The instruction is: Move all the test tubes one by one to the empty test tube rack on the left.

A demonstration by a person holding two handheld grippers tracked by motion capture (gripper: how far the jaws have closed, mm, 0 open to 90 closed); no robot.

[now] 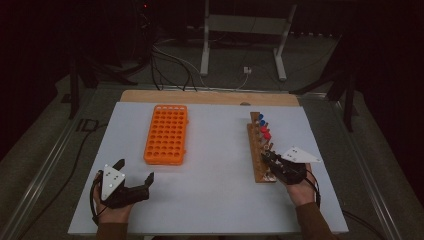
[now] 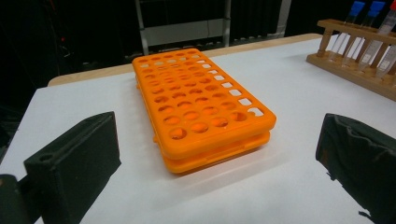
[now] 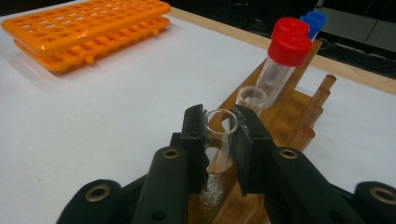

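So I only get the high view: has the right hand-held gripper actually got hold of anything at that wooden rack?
Observer: Yes, the right hand-held gripper is shut on an open glass tube in the wooden rack.
Operator: Is the tube empty?
Observer: No, white grains sit at its bottom.
Operator: And the left one?
Observer: The left hand-held gripper is open, facing the orange rack, whose holes are empty.

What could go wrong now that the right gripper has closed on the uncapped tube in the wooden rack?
1. The right gripper clamps the open test tube near its rim; a thin wall might crack or slip.
2. Lifting at a tilt could bind it in the wooden rack and drag the rack.
3. The neighbouring uncapped tube stands close and may be knocked.
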